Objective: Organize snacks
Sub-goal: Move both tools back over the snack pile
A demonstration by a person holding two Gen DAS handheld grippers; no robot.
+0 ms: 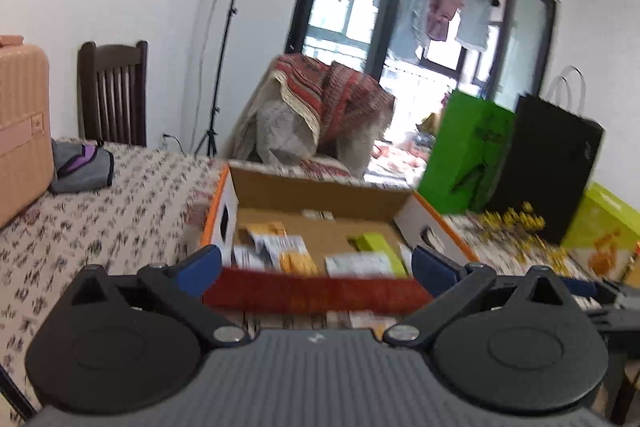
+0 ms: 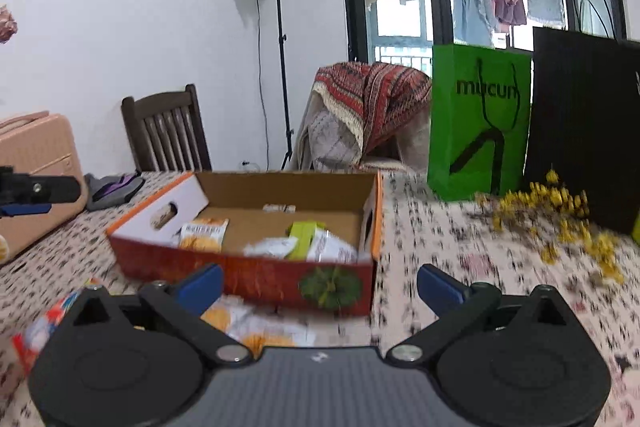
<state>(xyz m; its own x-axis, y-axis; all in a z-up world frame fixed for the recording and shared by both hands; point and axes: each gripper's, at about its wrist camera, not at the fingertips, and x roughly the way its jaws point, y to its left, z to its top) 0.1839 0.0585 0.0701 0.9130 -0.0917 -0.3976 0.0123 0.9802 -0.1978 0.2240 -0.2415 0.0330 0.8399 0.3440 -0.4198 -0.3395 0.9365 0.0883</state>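
An open cardboard box [image 1: 320, 193] with a red front wall and orange rim stands on the patterned table and holds several snack packets [image 1: 294, 259], white, orange and green. My left gripper [image 1: 316, 263] is open and empty just before the box's front wall. In the right wrist view the same box [image 2: 256, 275] is ahead on the left, with packets inside [image 2: 204, 233]. My right gripper [image 2: 320, 285] is open and empty above loose snack packets [image 2: 256, 323] lying before the box. A red and white packet [image 2: 48, 327] lies at the left.
A pink suitcase [image 1: 20, 131] and a grey pouch [image 1: 82, 167] sit at the table's left. A green paper bag [image 2: 478, 123], a black bag [image 2: 584, 131] and yellow dried flowers [image 2: 560, 215] stand at the right. A chair [image 2: 168, 131] and draped armchair [image 2: 360, 115] lie beyond.
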